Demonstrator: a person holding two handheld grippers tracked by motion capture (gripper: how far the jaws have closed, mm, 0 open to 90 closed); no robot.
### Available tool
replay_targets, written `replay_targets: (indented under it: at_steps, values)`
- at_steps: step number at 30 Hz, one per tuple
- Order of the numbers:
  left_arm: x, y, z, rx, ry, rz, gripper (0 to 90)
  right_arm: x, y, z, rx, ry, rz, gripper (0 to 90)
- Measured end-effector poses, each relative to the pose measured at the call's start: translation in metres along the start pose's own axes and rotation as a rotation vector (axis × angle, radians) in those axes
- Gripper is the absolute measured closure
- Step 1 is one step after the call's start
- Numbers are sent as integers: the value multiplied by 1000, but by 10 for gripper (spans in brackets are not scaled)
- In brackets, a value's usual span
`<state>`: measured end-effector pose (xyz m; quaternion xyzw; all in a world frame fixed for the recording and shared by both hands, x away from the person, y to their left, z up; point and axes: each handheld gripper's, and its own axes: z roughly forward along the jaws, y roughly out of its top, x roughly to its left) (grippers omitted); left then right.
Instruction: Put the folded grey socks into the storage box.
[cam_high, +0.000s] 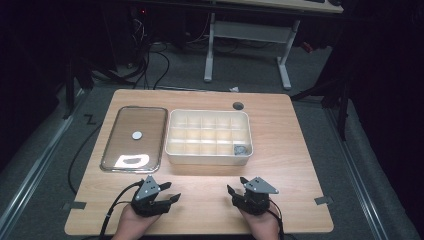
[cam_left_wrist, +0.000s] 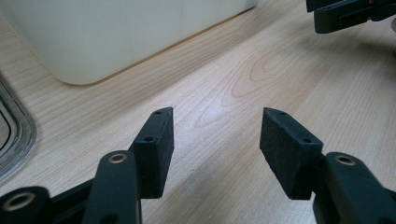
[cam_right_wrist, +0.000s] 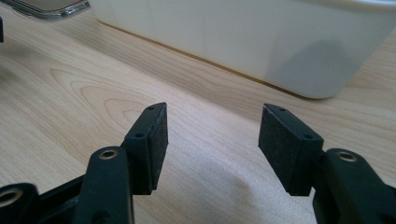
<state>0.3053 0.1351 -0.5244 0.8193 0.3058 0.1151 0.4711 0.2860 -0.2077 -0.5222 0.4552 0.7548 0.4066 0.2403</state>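
Both grippers rest low at the near edge of the wooden worktop (cam_high: 280, 150), each held in one of the person's hands. The left gripper (cam_high: 167, 192) lies near the left, its jaws spread wide with only bare wood between the pads, as the left gripper view confirms (cam_left_wrist: 217, 135). The right gripper (cam_high: 236, 191) sits to its right, well apart from it; its jaws also stand wide open and grip nothing, with plain wood grain between them in the right gripper view (cam_right_wrist: 212, 133).

Just beyond the grippers, toward the far side, stands a white compartment box (cam_high: 172, 150), divided into a grid of small cells. A small grey object (cam_high: 240, 149) lies in the near right corner cell; what it is cannot be made out. To the left of the box, just beside it, lies a shiny metal tray (cam_high: 161, 135) with a small white disc (cam_high: 137, 134) near its middle. The box's white wall rises close ahead of each gripper.
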Motion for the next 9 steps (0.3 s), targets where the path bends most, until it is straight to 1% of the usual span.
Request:
replay_targets:
  at_steps: [9]
  values:
    - [1,0,0,-1,1,3,452,2,0,0,0,-7,1,431]
